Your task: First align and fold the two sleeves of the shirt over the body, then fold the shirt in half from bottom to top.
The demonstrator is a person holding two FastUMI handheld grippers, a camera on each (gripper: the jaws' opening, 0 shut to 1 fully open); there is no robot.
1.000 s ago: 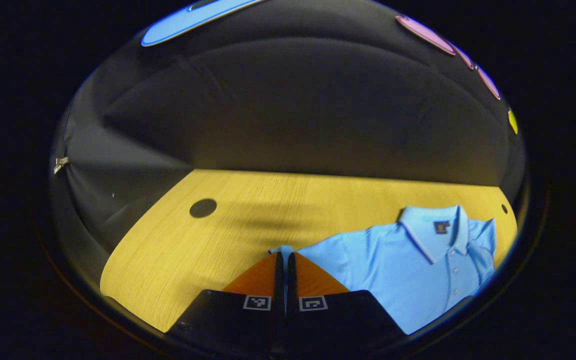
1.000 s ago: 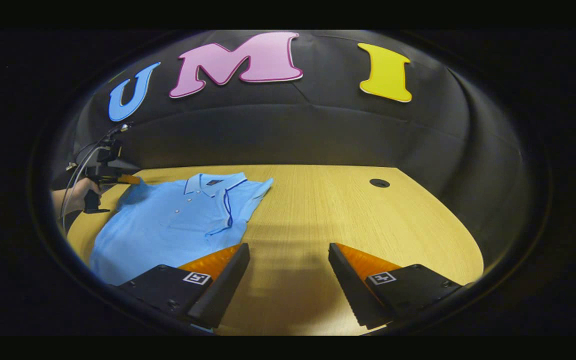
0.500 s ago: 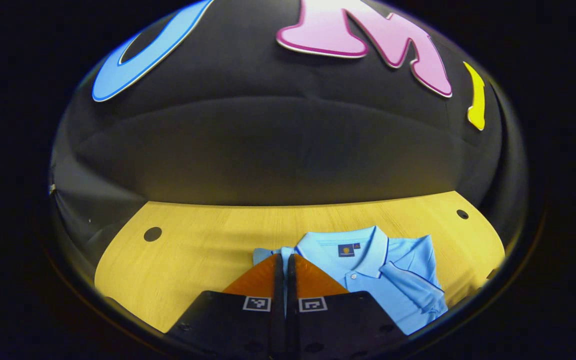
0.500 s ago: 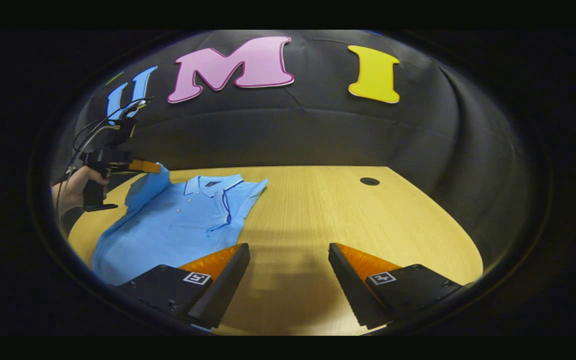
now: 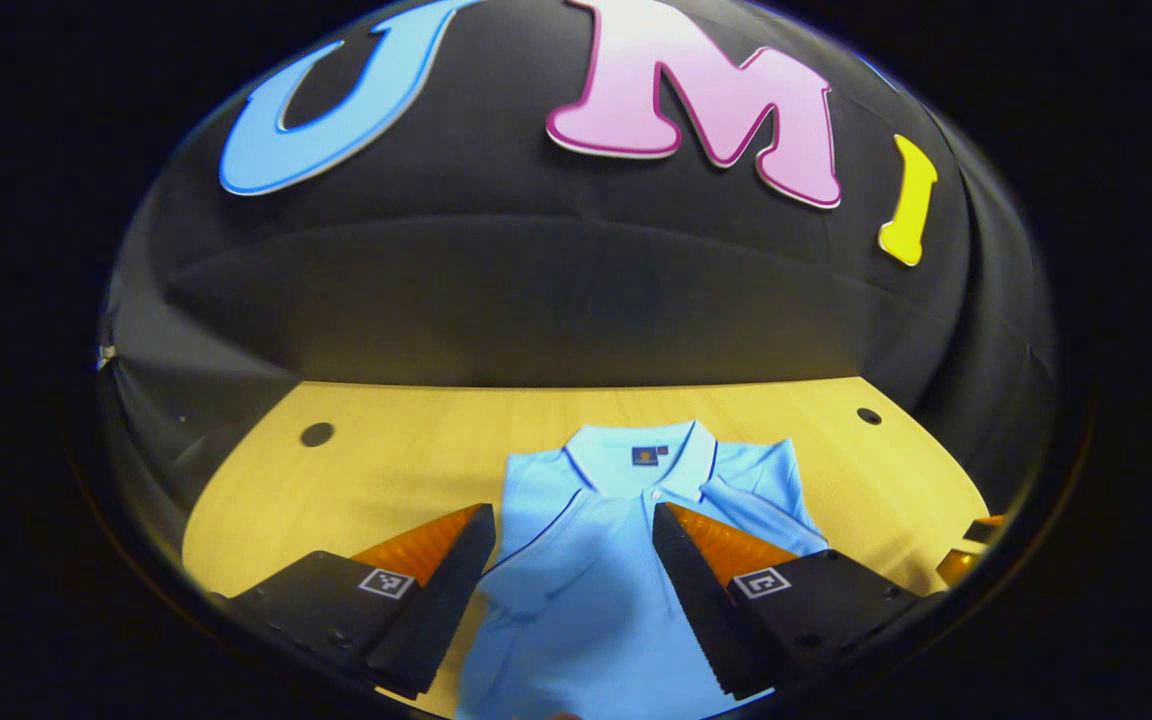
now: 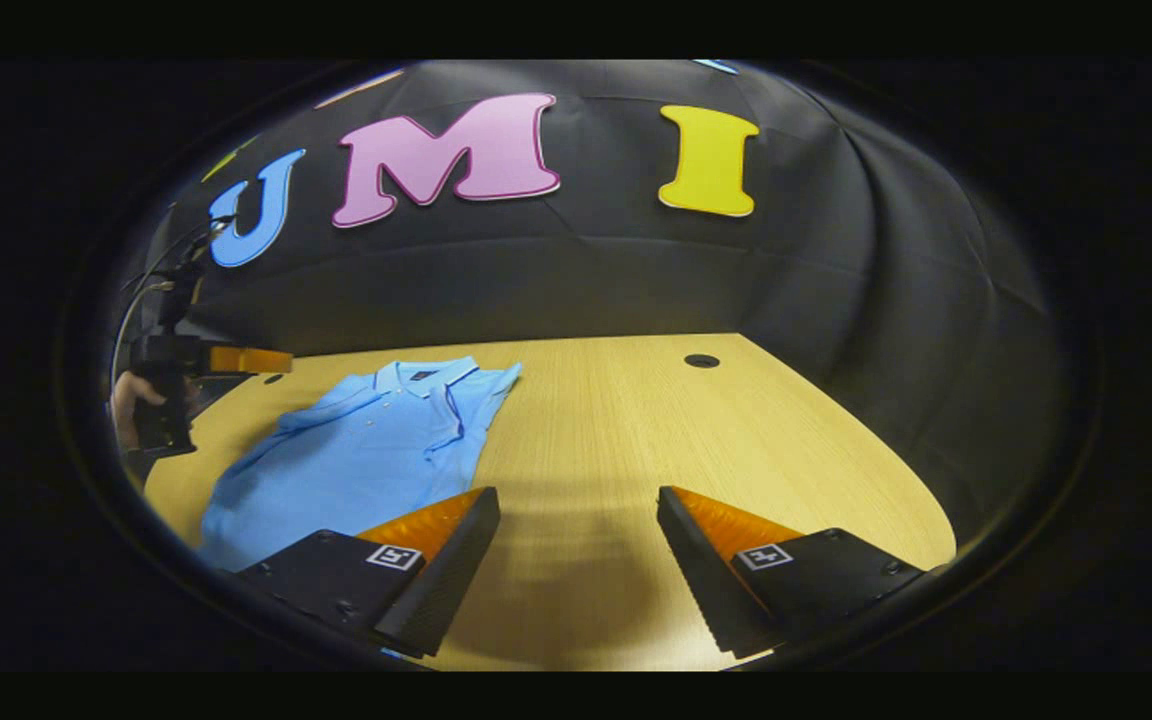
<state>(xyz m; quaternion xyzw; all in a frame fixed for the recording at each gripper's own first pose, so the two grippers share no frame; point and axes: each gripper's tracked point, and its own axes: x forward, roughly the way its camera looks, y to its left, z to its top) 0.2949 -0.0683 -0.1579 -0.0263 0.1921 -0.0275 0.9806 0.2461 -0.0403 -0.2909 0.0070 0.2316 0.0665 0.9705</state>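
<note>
A light blue polo shirt (image 5: 596,560) lies face up on the wooden table (image 5: 406,460), collar toward the far wall, with both sleeves folded over its body. My left gripper (image 5: 573,525) hangs open above the shirt's chest, nothing between its fingers. In the right gripper view the same shirt (image 6: 376,450) lies at the left, and the left gripper (image 6: 241,360) is held by a hand above the shirt's far left side. My right gripper (image 6: 578,510) stands open over bare table, to the right of the shirt's lower part.
The wooden table (image 6: 716,450) has a round cable hole (image 6: 701,360) at the back right and another cable hole (image 5: 316,434) at the back left. Black cloth wall closes the back and sides. The right gripper (image 5: 971,550) shows at the far right edge of the left gripper view.
My left gripper, shut on the left sleeve, carried it over the body, then opened and let it go. It now sits above the shirt. The right gripper barely moved.
</note>
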